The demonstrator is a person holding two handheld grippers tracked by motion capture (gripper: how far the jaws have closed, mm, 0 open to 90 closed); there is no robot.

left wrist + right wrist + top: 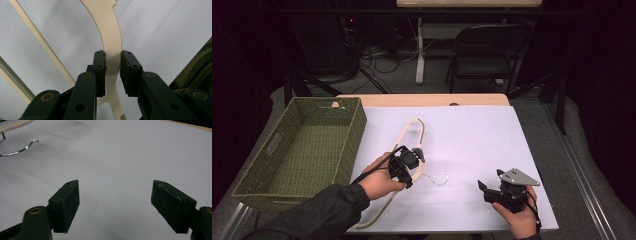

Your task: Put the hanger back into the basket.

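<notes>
A cream wooden hanger (pixel 423 134) lies on the white sheet (pixel 472 140), its metal hook (pixel 439 179) pointing right. My left gripper (pixel 413 158) sits over the hanger's middle and is shut on it. The left gripper view has the pads (pixel 99 72) pressed against both sides of the hanger's curved arm (pixel 110 32), with its ridged crossbar (pixel 15 77) at the left. My right gripper (pixel 491 179) rests near the sheet's front right, open, well clear of the hook. Its jaws stand wide apart over bare sheet in the right gripper view (pixel 115 200), with the hook (pixel 17 150) far off.
A green woven basket (pixel 358 131) stands empty on the table's left side, close to my left hand; its wall (pixel 197 67) shows at the right of the left gripper view. Beyond the table are a folding chair (pixel 489 52) and cables on the floor.
</notes>
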